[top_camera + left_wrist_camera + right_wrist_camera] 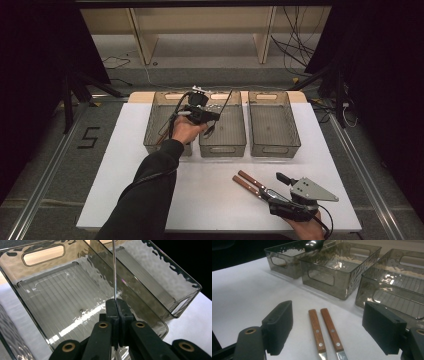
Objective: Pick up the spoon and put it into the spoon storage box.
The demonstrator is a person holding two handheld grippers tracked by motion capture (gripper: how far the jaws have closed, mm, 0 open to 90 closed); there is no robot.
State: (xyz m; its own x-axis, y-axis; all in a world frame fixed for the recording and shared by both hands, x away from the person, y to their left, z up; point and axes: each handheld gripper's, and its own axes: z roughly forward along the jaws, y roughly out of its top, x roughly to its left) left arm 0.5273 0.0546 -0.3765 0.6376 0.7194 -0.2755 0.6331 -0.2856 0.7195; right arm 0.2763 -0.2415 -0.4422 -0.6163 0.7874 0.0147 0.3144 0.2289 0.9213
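My left gripper (214, 116) hovers over the middle grey see-through bin (222, 149). Its jaws are shut on the thin handle of a metal utensil (114, 270), which rises straight up from the pads (111, 308) in the left gripper view. A shiny rounded metal end (313, 244) shows above the bins in the right gripper view. Two knives with wooden handles (248, 182) lie side by side on the white table (130, 165). My right gripper (274, 186) stands open just behind them, and their handles (324, 327) lie between its wide jaws.
Three bins stand in a row at the back: the left bin (150, 145) with thin brownish items in it, the middle one, and the right bin (275, 150). The middle bin's ribbed floor (50, 292) is bare. Dark stands and cables surround the table.
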